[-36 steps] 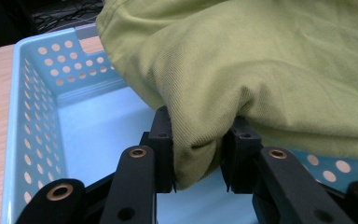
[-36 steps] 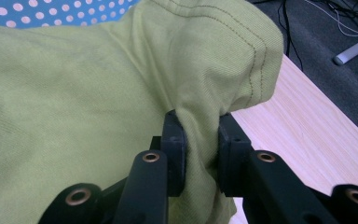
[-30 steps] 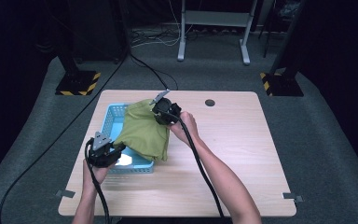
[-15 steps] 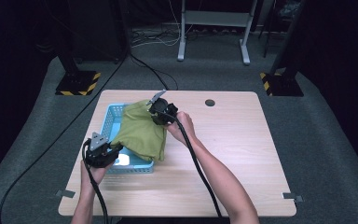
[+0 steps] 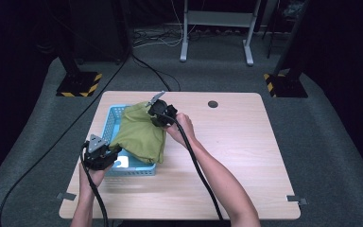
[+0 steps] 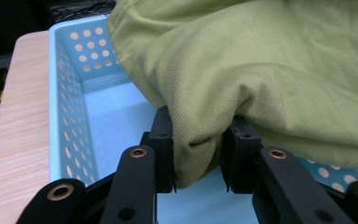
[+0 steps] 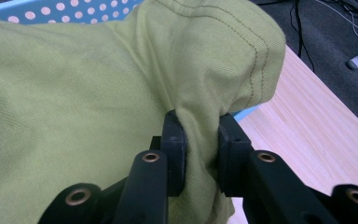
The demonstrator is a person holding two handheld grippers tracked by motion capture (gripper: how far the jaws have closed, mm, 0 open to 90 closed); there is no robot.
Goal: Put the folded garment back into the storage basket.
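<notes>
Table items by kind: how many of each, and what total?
Green cloth: 1
Blue perforated basket: 1
Grippers: 2, the left gripper and right gripper, both clamped on the cloth
Total: 4

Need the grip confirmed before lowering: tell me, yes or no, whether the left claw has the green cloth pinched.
Yes: in the left gripper view, the left claw has a fold of green cloth clamped between its jaws.

The olive-green cotton cloth (image 5: pixel 139 135) hides most of the perforated light-blue plastic basket (image 5: pixel 116 115) ahead of the left gripper (image 6: pixel 196 154). Beyond the right gripper (image 7: pixel 200 149), the cloth runs off the picture's left edge.
</notes>
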